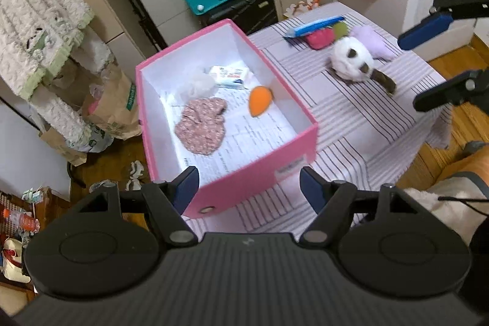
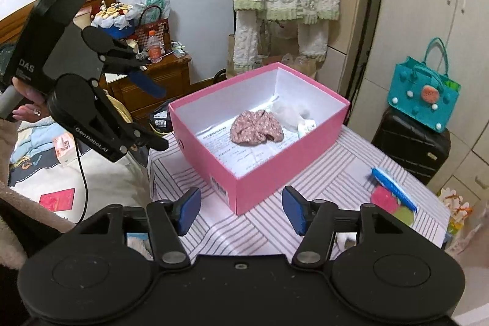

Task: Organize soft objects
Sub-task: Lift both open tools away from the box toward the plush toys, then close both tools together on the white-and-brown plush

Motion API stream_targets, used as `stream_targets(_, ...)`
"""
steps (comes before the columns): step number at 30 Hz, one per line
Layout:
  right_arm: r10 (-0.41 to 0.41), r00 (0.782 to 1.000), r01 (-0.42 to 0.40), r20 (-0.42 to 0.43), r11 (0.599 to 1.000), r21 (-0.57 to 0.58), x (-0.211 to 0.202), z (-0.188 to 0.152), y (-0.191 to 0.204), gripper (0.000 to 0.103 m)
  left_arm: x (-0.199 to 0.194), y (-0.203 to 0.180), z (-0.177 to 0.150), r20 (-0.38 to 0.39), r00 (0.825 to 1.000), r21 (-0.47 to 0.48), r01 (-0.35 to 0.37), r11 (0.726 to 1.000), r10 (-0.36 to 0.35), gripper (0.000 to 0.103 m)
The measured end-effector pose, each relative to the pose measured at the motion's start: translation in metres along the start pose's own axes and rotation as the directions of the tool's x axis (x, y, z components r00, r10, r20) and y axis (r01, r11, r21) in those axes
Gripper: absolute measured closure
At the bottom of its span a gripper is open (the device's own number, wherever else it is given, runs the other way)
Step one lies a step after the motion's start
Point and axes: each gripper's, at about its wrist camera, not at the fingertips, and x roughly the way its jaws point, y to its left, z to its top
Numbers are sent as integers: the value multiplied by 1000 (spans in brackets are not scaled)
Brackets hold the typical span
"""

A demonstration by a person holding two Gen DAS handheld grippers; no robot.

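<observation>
Both grippers' jaws stand apart, nothing between them: left gripper [image 1: 249, 188] and right gripper [image 2: 241, 210]; a pink box [image 1: 253, 182] on the striped tablecloth [image 1: 351, 127] holds a floral cloth [image 1: 201, 124] and an orange toy [image 1: 259, 103]; a white plush [image 1: 351, 63] lies beside it.

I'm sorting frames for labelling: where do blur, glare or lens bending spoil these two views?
Left wrist view: the pink cardboard box has a smeared near corner, and the orange plush carrot is soft-edged; glare whitens the box's far inner floor. Right wrist view: sharper, but the white wardrobe doors bow and the corners go black.
</observation>
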Motion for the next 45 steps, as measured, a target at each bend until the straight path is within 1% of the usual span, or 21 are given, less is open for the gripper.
stream_targets(6, -2, 1000, 1, 9, 998, 62, -1, -34, -8, 34, 11, -29, -10, -10, 999, 50, 39, 998, -38, 31)
stream_targets(9, 5, 1000, -4, -11, 993, 119, 6, -51, -17, 34, 16, -39, -15, 5, 999, 71, 53, 996, -54, 31)
stream_targets(12, 8, 999, 0, -49, 988, 156, 11, -66, -25, 34, 20, -41, -20, 11, 999, 41, 48, 998, -49, 31)
stream_targets(14, 14, 998, -2, -66, 984, 180, 13, -77, -29, 33, 23, -42, -22, 11, 997, 20, 75, 997, -75, 31)
stream_targets(17, 15, 998, -3, -59, 978, 209, 17, -92, -37, 32, 30, -48, -23, 21, 995, -5, 100, 995, -100, 31)
stream_targets(19, 3, 999, 7, -44, 976, 219, 22, -104, -42, 32, 34, -54, -23, 53, 993, -17, 108, 994, -107, 31)
stream_targets(22, -32, 999, 33, -10, 970, 240, 30, -118, -49, 32, 39, -64, -20, 116, 985, -31, 132, 991, -128, 31)
stream_targets(26, -92, 994, 76, 53, 963, 257, 39, -135, -54, 32, 48, -75, -13, 205, 965, -54, 179, 982, -164, 31)
stream_targets(29, -177, 979, 145, 101, 955, 260, 47, -144, -55, 31, 61, -84, -4, 249, 952, -71, 201, 977, -177, 31)
stream_targets(31, -226, 965, 186, 135, 949, 254, 54, -148, -56, 28, 69, -89, 4, 277, 941, -85, 223, 971, -192, 31)
stream_targets(36, -297, 935, 229, 196, 923, 308, 74, -149, -68, 27, 96, -103, 27, 323, 924, -98, 246, 964, -203, 31)
stream_targets(38, -319, 925, 245, 204, 915, 321, 81, -147, -74, 27, 106, -106, 36, 337, 920, -112, 252, 961, -202, 30)
stream_targets(40, -347, 915, 271, 207, 907, 323, 88, -147, -80, 26, 118, -110, 44, 343, 919, -121, 250, 961, -196, 29)
stream_targets(42, -361, 910, 284, 205, 901, 329, 96, -145, -87, 26, 129, -114, 51, 349, 916, -127, 255, 959, -197, 29)
stream_targets(45, -380, 904, 307, 197, 895, 322, 106, -143, -94, 25, 146, -114, 60, 347, 918, -163, 263, 951, -194, 29)
